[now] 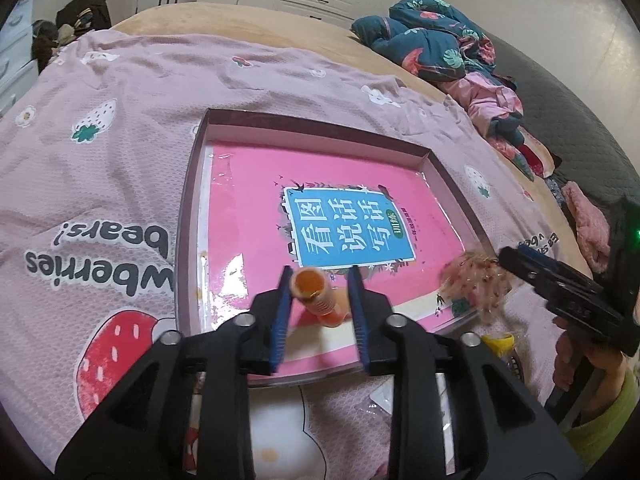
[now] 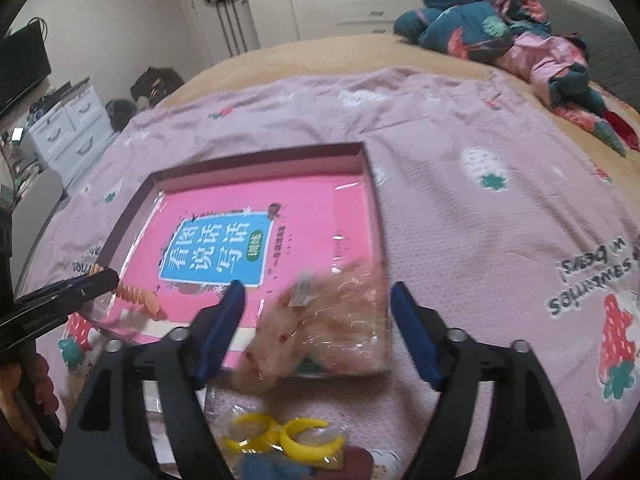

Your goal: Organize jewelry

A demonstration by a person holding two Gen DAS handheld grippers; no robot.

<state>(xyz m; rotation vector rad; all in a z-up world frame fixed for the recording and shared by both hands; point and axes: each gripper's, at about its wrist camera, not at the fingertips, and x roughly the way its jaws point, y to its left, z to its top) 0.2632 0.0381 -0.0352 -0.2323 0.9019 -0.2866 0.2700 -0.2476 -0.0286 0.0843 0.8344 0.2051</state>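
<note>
A shallow box (image 1: 192,184) lined with a pink book cover lies on the bed. My left gripper (image 1: 318,280) holds its jaws around an orange spiral hair tie (image 1: 316,294) just above the box's near edge; the tie seems loose between the pads. In the right wrist view the tie (image 2: 138,298) hangs at the left gripper's tip over the box (image 2: 370,176). My right gripper (image 2: 316,292) is open, and a blurred pink fluffy hair piece in clear wrap (image 2: 324,328) lies between its fingers at the box's near right corner. It also shows in the left wrist view (image 1: 476,280).
Yellow ring-shaped hair pieces in clear wrap (image 2: 284,436) lie on the pink strawberry sheet (image 2: 480,220) below the right gripper. A dark floral quilt (image 2: 480,12) is piled at the far right. White drawers (image 2: 68,128) stand at the left.
</note>
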